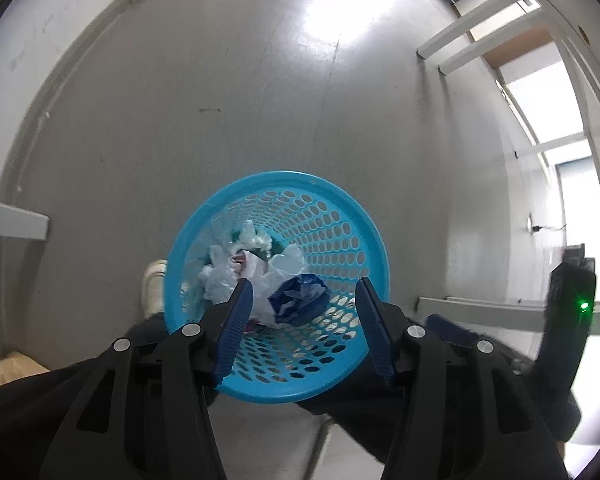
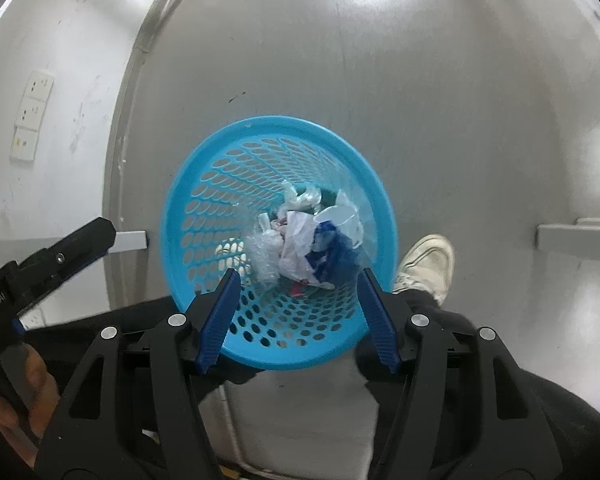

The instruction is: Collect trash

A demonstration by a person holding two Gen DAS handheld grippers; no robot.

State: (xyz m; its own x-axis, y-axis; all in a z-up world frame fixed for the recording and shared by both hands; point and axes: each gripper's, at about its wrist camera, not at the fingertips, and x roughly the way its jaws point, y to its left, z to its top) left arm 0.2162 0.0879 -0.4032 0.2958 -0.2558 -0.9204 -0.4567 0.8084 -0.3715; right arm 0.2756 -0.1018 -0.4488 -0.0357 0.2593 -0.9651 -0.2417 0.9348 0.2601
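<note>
While both claws hang above the floor (image 1: 220, 92) pointing steeply down, each wrist view looks straight into a blue perforated basket (image 1: 342, 200) that stands between the person's legs, a pale shoe (image 2: 428, 260) just beside its right rim in the right view. The left claw (image 1: 304, 292) stands wide with nothing between its blue ribbed fingers (image 1: 236, 320), and the right claw (image 2: 298, 282) likewise stands wide and empty; neither touches the basket's rim. The trash lies at the bottom of the basket: a crumpled dark blue wrapper (image 1: 300, 298) on the near right side, a white plastic bag (image 1: 220, 276) to its left, and clear film and pale scraps at the far side, which are too tangled to name singly. Judged by appearance, all of it is light, soft and crushable, and will fold rather than resist; film may slip from smooth pads, though the ribbing should help. A crumpled ridge standing proud of the heap offers the best hold for any piece. The basket itself seems light and stiff with a thin lip, best pinched at its rim.
</note>
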